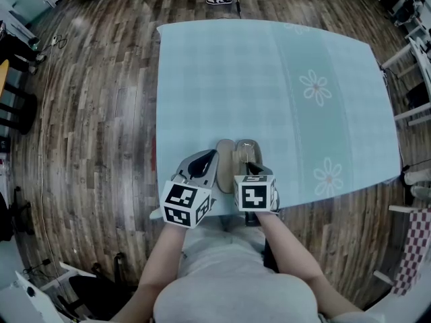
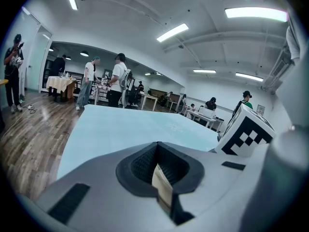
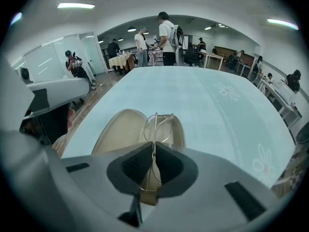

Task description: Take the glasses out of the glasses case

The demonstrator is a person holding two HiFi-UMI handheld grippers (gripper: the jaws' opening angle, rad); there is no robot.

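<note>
My right claw (image 3: 153, 151) is closed, pinching thin silver wire-framed glasses (image 3: 158, 124) over the open beige oval glasses case (image 3: 118, 129). My left claw (image 2: 158, 153) clamps the case's edge, at the near side of the pale blue tablecloth (image 1: 269, 79).

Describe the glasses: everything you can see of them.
The glasses have a thin, silvery wire frame, metal by the look, with clear rounded lenses. They appear folded and stand edge-on, pinched in the right claw. They sit over the open beige case, near the person's edge of the table; whether they touch its lining cannot be told.
</note>
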